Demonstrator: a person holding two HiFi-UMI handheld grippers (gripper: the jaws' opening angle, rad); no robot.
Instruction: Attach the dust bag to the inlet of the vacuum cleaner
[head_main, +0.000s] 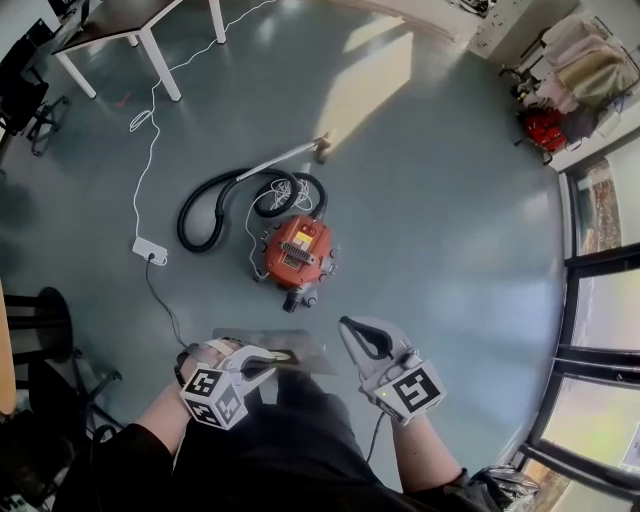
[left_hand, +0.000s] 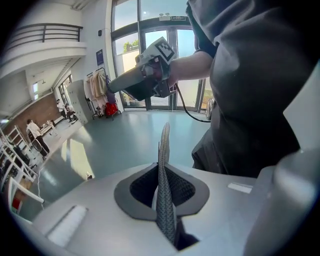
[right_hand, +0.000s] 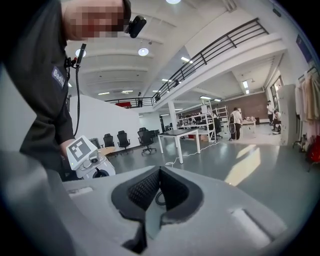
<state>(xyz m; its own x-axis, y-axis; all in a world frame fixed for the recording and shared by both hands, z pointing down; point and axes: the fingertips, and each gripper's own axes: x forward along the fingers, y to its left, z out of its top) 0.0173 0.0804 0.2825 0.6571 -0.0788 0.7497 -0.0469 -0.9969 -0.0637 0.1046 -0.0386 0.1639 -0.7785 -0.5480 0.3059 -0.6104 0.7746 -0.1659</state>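
At left, the left claw (head_main: 268, 360) is clamping shut on one edge of the dust bag (head_main: 312, 352). The bag is jutting out flat in front of the person, well apart from the orange vacuum cleaner (head_main: 297, 252) sitting on the floor (head_main: 450, 200) ahead. To the right, the right claw (head_main: 350, 328) is hovering closed and empty just beside the bag, which is looking light, thin and easily creased, so it is probably best gripped by the stiffer collar around its opening rather than by the soft body.
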